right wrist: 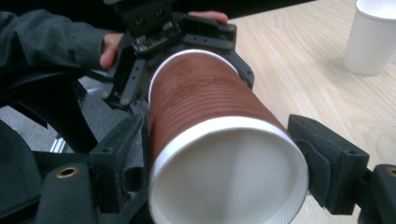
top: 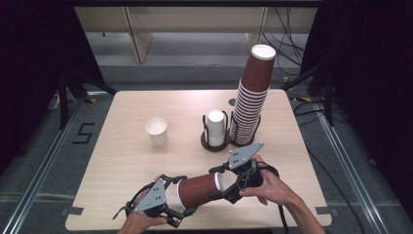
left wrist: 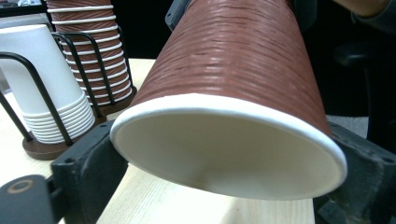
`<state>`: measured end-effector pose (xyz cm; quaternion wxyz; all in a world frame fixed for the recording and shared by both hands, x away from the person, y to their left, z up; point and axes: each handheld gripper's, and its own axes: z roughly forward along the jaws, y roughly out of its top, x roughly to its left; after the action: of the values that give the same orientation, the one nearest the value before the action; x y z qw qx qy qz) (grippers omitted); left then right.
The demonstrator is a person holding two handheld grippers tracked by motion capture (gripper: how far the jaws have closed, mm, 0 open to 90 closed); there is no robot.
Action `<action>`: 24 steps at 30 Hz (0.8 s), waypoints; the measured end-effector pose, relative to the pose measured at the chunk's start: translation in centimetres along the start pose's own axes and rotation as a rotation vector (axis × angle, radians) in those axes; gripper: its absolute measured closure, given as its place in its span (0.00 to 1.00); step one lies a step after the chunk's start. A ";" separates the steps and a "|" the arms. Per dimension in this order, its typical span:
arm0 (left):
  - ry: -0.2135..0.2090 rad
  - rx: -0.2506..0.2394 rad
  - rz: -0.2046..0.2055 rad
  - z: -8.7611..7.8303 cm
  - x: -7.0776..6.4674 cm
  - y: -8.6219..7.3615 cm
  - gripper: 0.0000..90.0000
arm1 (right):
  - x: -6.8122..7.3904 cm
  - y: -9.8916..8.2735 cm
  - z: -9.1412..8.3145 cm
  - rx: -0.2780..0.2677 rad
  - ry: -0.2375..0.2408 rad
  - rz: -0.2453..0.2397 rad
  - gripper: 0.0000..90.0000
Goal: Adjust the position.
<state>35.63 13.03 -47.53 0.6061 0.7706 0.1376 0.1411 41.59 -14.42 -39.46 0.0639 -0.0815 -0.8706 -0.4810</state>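
Left tongs [top: 181, 207] gripping the rim end of a brown cup [top: 197, 190] lying sideways above the table [top: 122, 161]. Right tongs [top: 220, 184] clamping its other end. White cup [top: 157, 130] standing well beyond the left tongs; cup stacks [top: 251, 97] beyond the right.

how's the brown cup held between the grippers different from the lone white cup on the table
The ribbed brown paper cup lies on its side, clamped between the left gripper and right gripper; the plain white paper cup stands upright, untouched. The brown one looks larger and textured, the white one smooth. Both are tapered paper cups.
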 end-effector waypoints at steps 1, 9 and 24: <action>-0.006 0.008 0.006 0.2 -0.1 0.0 0.10 | 0.1 0.0 0.0 0.018 -0.008 -0.010 0.26; 0.023 0.177 0.080 0.6 -0.7 0.6 0.11 | 1.9 0.8 0.3 0.204 -0.147 -0.184 0.19; 0.037 0.299 0.115 1.2 -1.2 0.9 0.12 | 3.1 0.6 3.3 0.409 -0.168 -0.328 0.18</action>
<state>35.01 11.32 -46.94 0.4731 0.8559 0.1239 0.1678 38.60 -11.05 -40.13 -0.0722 0.0353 -0.9535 -0.2904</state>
